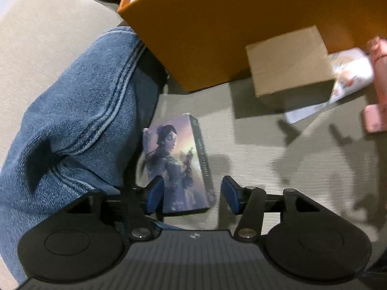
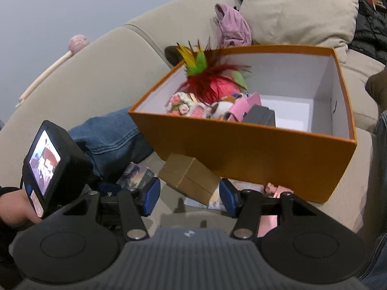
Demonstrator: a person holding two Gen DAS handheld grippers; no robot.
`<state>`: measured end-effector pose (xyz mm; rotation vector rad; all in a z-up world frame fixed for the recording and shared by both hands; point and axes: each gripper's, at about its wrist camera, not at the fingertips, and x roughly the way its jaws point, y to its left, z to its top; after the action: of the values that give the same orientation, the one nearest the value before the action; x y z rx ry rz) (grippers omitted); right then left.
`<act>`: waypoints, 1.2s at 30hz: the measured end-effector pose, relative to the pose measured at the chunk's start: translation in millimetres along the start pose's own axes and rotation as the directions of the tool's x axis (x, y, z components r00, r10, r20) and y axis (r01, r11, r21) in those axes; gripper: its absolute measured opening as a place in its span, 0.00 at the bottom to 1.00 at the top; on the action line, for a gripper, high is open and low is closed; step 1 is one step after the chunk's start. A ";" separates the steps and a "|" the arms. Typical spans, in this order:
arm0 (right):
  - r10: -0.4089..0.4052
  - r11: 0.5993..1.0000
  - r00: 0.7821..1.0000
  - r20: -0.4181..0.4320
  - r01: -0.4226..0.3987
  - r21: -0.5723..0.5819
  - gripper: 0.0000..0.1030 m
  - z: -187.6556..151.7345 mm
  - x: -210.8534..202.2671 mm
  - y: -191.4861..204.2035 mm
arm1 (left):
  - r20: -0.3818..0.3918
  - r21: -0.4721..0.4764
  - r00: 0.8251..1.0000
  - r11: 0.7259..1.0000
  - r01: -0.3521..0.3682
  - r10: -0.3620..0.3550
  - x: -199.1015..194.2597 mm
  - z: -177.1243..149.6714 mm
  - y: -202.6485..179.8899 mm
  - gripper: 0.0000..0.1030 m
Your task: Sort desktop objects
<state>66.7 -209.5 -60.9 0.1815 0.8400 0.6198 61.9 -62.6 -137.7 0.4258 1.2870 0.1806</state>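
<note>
A purple illustrated card box (image 1: 179, 159) lies flat on the beige sofa seat, against a denim-clad leg (image 1: 72, 133). My left gripper (image 1: 192, 193) hovers over its near end, open, the right pad clear of the box edge. A small brown cardboard box (image 1: 287, 62) sits beside the big orange box (image 1: 217, 36). My right gripper (image 2: 189, 197) is open and holds nothing, pointing at the brown cardboard box (image 2: 191, 176) in front of the orange box (image 2: 241, 149). Inside are a feather toy (image 2: 205, 77), plush items and a dark case.
A pink object (image 1: 377, 79) and a printed white packet (image 1: 348, 72) lie at the right of the seat. The left device's screen (image 2: 50, 166) is at the lower left. Purple cloth (image 2: 233, 25), a cushion (image 2: 297, 9) and a pompom stick (image 2: 55, 67) rest on the sofa back.
</note>
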 end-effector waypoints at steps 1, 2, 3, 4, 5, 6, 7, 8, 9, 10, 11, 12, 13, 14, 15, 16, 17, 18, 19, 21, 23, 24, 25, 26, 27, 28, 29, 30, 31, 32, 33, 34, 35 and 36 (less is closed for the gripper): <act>-0.001 1.000 1.000 -0.003 0.001 0.001 0.55 -1.1 0.7 0.1 | 0.000 0.005 1.000 1.000 -0.006 0.006 0.5 -0.1 -1.4 0.61; -0.001 1.000 1.000 -0.006 0.001 0.001 0.55 -2.1 1.7 0.0 | -0.001 0.011 1.000 1.000 -0.014 0.014 1.1 0.0 -2.9 0.61; 0.000 1.000 1.000 -0.008 0.000 0.002 0.56 -3.0 2.3 -0.4 | 0.004 0.017 1.000 1.000 -0.020 0.020 1.7 -0.1 -3.6 0.62; -0.001 1.000 1.000 -0.010 0.001 0.003 0.56 -3.8 2.8 -0.3 | 0.010 0.024 1.000 0.999 -0.025 0.025 2.5 -0.5 -3.7 0.63; -0.001 1.000 1.000 -0.012 0.001 0.005 0.56 -4.7 2.9 -0.4 | 0.014 0.031 1.000 0.999 -0.026 0.025 2.3 -1.4 -3.3 0.63; -0.001 1.000 1.000 -0.013 0.001 0.005 0.56 -5.4 2.6 -0.4 | 0.014 0.034 1.000 0.999 -0.026 0.025 1.2 -2.1 -2.5 0.57; -0.001 1.000 1.000 -0.013 0.001 0.004 0.56 -5.8 2.0 -0.3 | 0.015 0.037 0.999 0.999 -0.036 0.036 0.2 -2.9 -1.4 0.56; -0.001 1.000 1.000 -0.012 0.001 0.003 0.56 -6.4 1.2 -0.1 | 0.018 0.038 0.999 0.999 -0.028 0.028 -1.6 -4.0 0.5 0.54; -0.002 1.000 1.000 -0.012 0.002 0.003 0.56 -6.9 0.6 0.0 | 0.021 0.037 1.000 0.999 -0.019 0.019 -4.0 -5.4 2.7 0.51; -0.001 1.000 1.000 -0.012 0.001 0.003 0.56 -7.4 0.1 0.1 | 0.024 0.031 1.000 0.999 -0.011 0.010 -6.7 -6.5 5.3 0.49; 0.000 1.000 1.000 -0.012 0.000 0.003 0.56 -7.5 -0.1 0.1 | 0.028 0.022 1.000 1.000 0.001 -0.002 -9.8 -7.8 8.6 0.46; 0.000 1.000 1.000 -0.012 0.000 0.002 0.56 -8.1 -0.1 0.2 | 0.033 0.012 0.999 1.000 0.014 -0.015 -13.1 -9.0 12.2 0.42; 0.000 1.000 1.000 -0.013 0.000 0.003 0.56 -8.7 -0.3 0.4 | 0.039 -0.004 0.999 1.000 0.029 -0.029 -17.2 -10.3 17.0 0.40; 0.000 1.000 1.000 -0.014 0.000 0.003 0.56 -9.2 -0.2 0.5 | 0.044 -0.022 0.998 0.999 0.045 -0.044 -21.4 -11.4 22.1 0.37; -0.001 1.000 1.000 -0.016 0.001 0.004 0.56 -9.6 0.1 0.5 | 0.053 -0.041 0.997 0.997 0.061 -0.058 -25.7 -12.6 27.8 0.34; 0.000 1.000 1.000 -0.018 0.000 0.005 0.56 -9.9 0.3 0.5 | 0.059 -0.061 0.996 0.995 0.077 -0.074 -29.6 -13.9 33.1 0.33; 0.000 1.000 1.000 -0.019 0.000 0.006 0.56 -10.0 0.8 0.6 | 0.066 -0.081 0.994 0.992 0.097 -0.092 -33.7 -15.2 38.4 0.32; 0.001 1.000 1.000 -0.020 -0.001 0.006 0.56 -10.2 1.4 0.9 | 0.079 -0.100 0.990 0.988 0.122 -0.114 -38.7 -16.8 43.8 0.30; 0.000 1.000 1.000 -0.022 0.000 0.004 0.56 -10.2 1.9 1.4 | 0.092 -0.118 0.986 0.982 0.147 -0.137 -43.9 -18.2 48.4 0.30; -0.002 1.000 1.000 -0.024 0.002 0.002 0.56 -10.7 2.4 2.2 | 0.116 -0.142 0.972 0.966 0.218 -0.203 -56.6 -21.0 56.8 0.28; -0.004 1.000 1.000 -0.028 0.004 0.003 0.56 -10.8 3.1 2.2 | 0.149 -0.150 0.951 0.944 0.293 -0.272 -69.6 -23.3 63.6 0.27; -0.006 1.000 1.000 -0.030 0.006 0.003 0.56 -10.8 3.6 2.3 | 0.160 -0.147 0.939 0.934 0.327 -0.303 -75.7 -24.6 66.1 0.26; -0.008 1.000 0.999 -0.032 0.008 0.002 0.56 -10.8 4.1 2.5 | 0.166 -0.147 0.931 0.925 0.350 -0.326 -80.8 -25.1 65.7 0.26; -0.008 1.000 0.999 -0.034 0.009 0.001 0.56 -10.8 4.6 2.7 | 0.168 -0.143 0.921 0.916 0.375 -0.351 -85.5 -26.0 67.4 0.25; -0.009 1.000 0.999 -0.036 0.009 0.000 0.56 -10.9 5.2 3.0 | 0.165 -0.135 0.913 0.908 0.396 -0.374 -88.5 -26.8 67.8 0.25; -0.011 1.000 0.999 -0.039 0.011 -0.001 0.56 -11.0 5.9 3.2 | 0.167 -0.126 0.906 0.903 0.411 -0.389 -90.2 -28.6 63.6 0.24; -0.013 1.000 0.999 -0.042 0.013 -0.002 0.56 -11.1 6.5 3.4 | 0.172 -0.112 0.900 0.900 0.422 -0.401 -94.0 -28.5 68.8 0.06; -0.015 1.000 0.999 -0.044 0.015 -0.002 0.56 -11.3 7.3 3.6 | 0.173 -0.093 0.901 0.904 0.418 -0.399 -97.9 -28.2 69.7 0.01; -0.016 1.000 0.999 -0.046 0.016 0.000 0.56 -11.2 8.3 3.7 | 0.177 -0.080 0.901 0.907 0.414 -0.396 -98.8 -24.9 73.5 0.01; -0.015 1.000 0.999 -0.048 0.015 0.001 0.56 -11.2 9.3 4.1 | 0.179 -0.072 0.903 0.910 0.409 -0.391 -100.5 -22.9 73.9 0.01; -0.013 1.000 0.999 -0.051 0.013 0.002 0.56 -11.0 10.3 4.6 | 0.175 -0.076 0.905 0.911 0.405 -0.388 -95.5 -20.0 72.4 0.01; -0.011 1.000 0.999 -0.053 0.011 0.001 0.56 -11.0 11.3 5.5 | 0.163 -0.089 0.908 0.911 0.402 -0.385 -86.2 -16.1 69.6 0.01; -0.010 1.000 0.998 -0.055 0.010 -0.003 0.56 -11.3 11.9 6.5 | 0.152 -0.103 0.912 0.911 0.398 -0.381 -80.4 -14.8 67.7 0.01; -0.010 1.000 0.998 -0.056 0.009 -0.008 0.56 -11.6 11.9 7.7 | 0.147 -0.108 0.912 0.911 0.399 -0.382 -77.2 -16.1 66.7 0.01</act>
<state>60.8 -197.5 -73.2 0.1533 0.8920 0.6214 32.0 -26.7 -45.5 0.0543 1.2042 -0.0966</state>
